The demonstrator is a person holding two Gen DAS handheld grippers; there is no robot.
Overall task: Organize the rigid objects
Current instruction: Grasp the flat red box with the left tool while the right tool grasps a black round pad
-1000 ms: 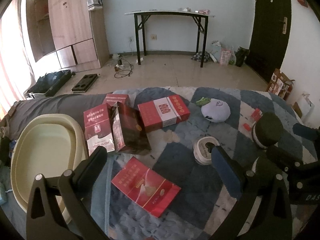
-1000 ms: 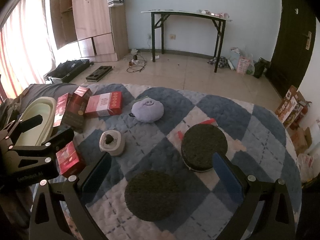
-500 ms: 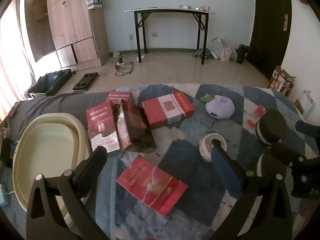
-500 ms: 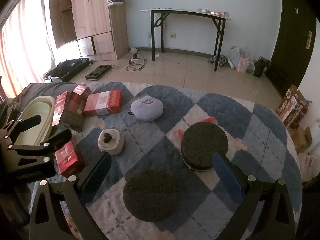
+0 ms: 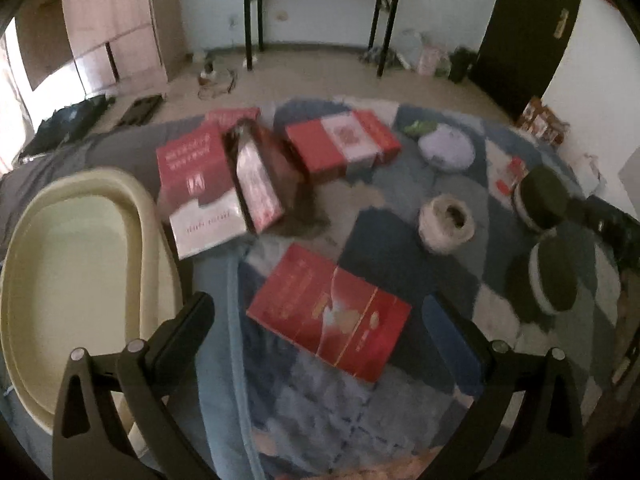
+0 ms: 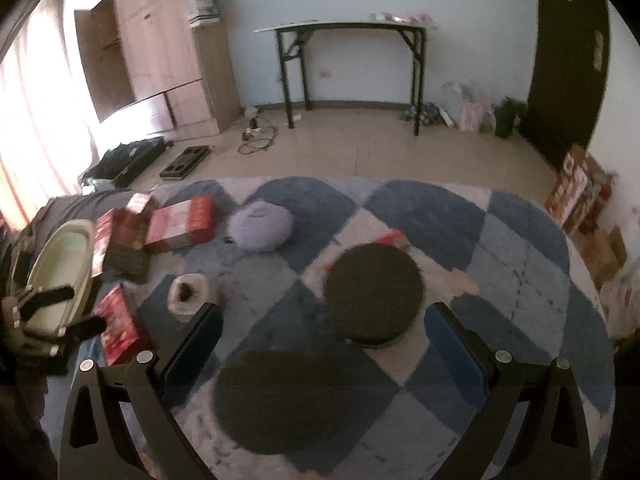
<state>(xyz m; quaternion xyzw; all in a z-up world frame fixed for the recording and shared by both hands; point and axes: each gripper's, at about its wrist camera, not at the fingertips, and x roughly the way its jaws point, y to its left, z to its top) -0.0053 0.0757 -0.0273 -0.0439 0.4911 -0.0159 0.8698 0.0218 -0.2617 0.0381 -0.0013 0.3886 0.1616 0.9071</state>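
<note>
Both frames are motion-blurred, so fine print on the boxes cannot be read. The left gripper (image 5: 320, 328) hangs above the blue checked quilt (image 5: 304, 404) with its jaws spread wide and nothing between them; the flat red box (image 5: 329, 312) lies on the quilt in the gap between the fingers, not touched by either. The cream basin (image 5: 80, 280) sits to the left of that red box, at the quilt's edge. Beyond the red box, a cluster of red-and-white boxes (image 5: 200, 184) lies close together, one dark box (image 5: 260, 176) tilted among them. To the right of the red box stands a small white round container (image 5: 446, 222); a lavender plush (image 5: 446, 148) lies farther back. The right gripper (image 6: 320, 340) is likewise wide open and empty, above two dark round cushions: one (image 6: 374, 294) raised on a pale rim, the other (image 6: 288, 400) nearer the camera and beside it.
</note>
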